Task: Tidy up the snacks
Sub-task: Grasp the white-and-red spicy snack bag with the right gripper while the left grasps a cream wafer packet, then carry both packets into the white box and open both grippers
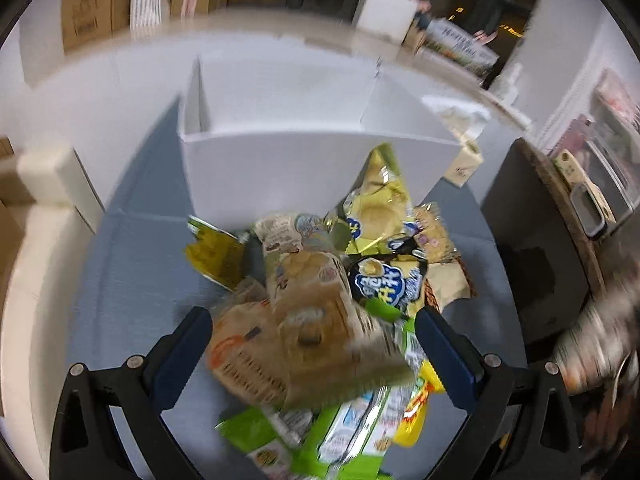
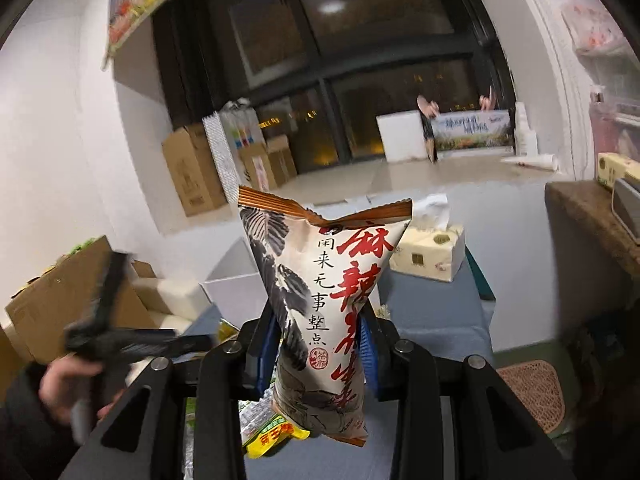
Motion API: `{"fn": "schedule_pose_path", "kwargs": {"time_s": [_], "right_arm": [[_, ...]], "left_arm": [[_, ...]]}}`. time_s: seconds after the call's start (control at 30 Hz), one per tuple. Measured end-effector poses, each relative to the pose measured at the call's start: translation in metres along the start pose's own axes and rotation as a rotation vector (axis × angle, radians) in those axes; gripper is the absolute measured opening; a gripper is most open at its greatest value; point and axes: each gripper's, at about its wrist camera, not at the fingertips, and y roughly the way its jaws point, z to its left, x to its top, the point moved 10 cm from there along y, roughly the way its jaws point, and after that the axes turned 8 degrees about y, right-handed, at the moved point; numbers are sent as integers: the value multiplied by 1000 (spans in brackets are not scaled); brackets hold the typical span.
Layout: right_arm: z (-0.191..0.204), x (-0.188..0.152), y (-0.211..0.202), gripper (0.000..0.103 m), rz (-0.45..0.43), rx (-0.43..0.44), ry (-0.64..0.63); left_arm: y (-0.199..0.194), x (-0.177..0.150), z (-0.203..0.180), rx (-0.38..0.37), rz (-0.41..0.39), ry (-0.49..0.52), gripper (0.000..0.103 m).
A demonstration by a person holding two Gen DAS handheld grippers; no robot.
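Note:
A pile of snack bags (image 1: 320,280) lies on a blue-grey mat (image 1: 132,264), in front of a white divided box (image 1: 304,168). My left gripper (image 1: 314,332) hangs open just above the pile, with a tan bag (image 1: 312,332) beneath the wide gap between its fingers. My right gripper (image 2: 318,344) is shut on a white snack bag (image 2: 320,292) with red characters and ink-leaf print, held upright off the mat. In the right wrist view the left gripper (image 2: 120,336) shows blurred at the left, with the hand (image 2: 68,392) that holds it.
A tissue box (image 2: 432,248) stands past the white box. Cardboard boxes (image 2: 188,168) line the far wall, and another one (image 2: 72,300) sits at the left. A dark cabinet (image 1: 536,260) with a wooden top stands at the right.

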Motion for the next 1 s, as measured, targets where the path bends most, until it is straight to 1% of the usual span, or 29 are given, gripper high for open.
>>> {"fn": "schedule_pose_path", "kwargs": {"time_s": [0.03,0.07,0.13,0.17,0.2,0.23,0.27,0.33,0.43,0.53,0.6,0.7,0.8,0.87,0.93,1.0], "right_arm": [[1,0,-5,38,-8,-1,0],[2,-2,-11,38,-16,-4,0],[2,-3,-19,38,-26,4,10],[1,-4,-23,38,-26,13,19],[1,-5,-25,38,-25,21,28],[0,-6,-26,38,-26,24,34],[-1,-6,-26,38,-26,21,37],[-5,-9,-23,38,-12,12,52],[-5,-13,-21,38,0,14,61],[-4,-17,-18,38,10,16,67],[-4,-19,-12,38,25,20,75],[-1,-24,-3,38,46,33,80],[6,-25,13,38,85,61,94],[10,-20,30,38,109,71,94],[13,-11,52,38,143,68,100],[15,-1,71,38,166,60,108]], "left_arm": [[11,1,3,4,40,-24,103],[21,0,8,27,78,-38,103],[37,-2,11,53,130,-36,103],[45,-4,11,50,156,-37,99],[51,-6,11,37,174,-43,94],[56,-8,9,13,187,-49,72],[57,-7,8,9,187,-43,54],[53,-6,5,21,172,-16,45],[38,-3,0,25,112,38,38],[13,-6,-6,15,14,94,37],[-6,-11,-10,-12,-45,105,37],[-38,-11,-11,-50,-158,126,37],[-70,5,-6,-80,-262,109,37],[-85,19,1,-47,-339,102,37],[-94,33,5,-42,-387,99,37],[-97,49,13,-41,-417,86,37]]}}
